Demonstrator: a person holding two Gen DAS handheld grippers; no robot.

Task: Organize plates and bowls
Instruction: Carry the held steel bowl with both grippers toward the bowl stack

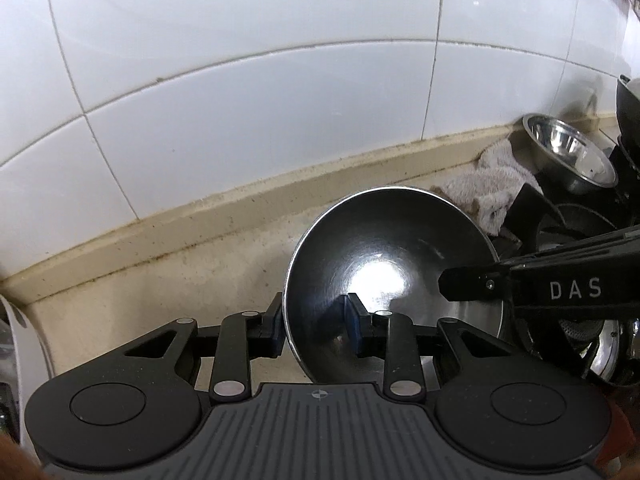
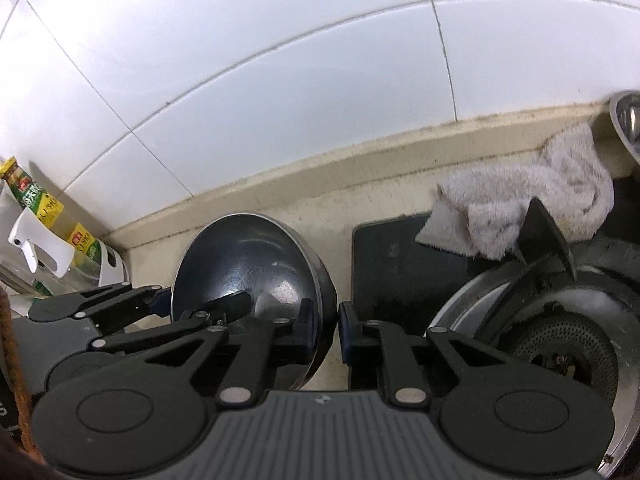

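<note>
Steel bowl [image 1: 384, 272] is pinched at its rim from two sides. The left gripper [image 1: 316, 322] is clamped on the near left rim, one finger outside the wall and one inside. The right gripper [image 2: 324, 322] is clamped on the opposite rim the same way, and its finger reaches in from the right in the left view. The bowl is tilted, its hollow facing the cameras, and nothing lies in it. Under it is the beige table [image 1: 168, 280], against a white tiled wall [image 1: 240, 100]. Farther right, a grey cloth [image 2: 532, 204] lies crumpled beside a gas burner [image 2: 560, 344]. A second steel bowl [image 1: 568, 156] sits far right, also with nothing in it. At far left a bottle [image 2: 36, 200] stands in a white rack [image 2: 44, 248].
</note>
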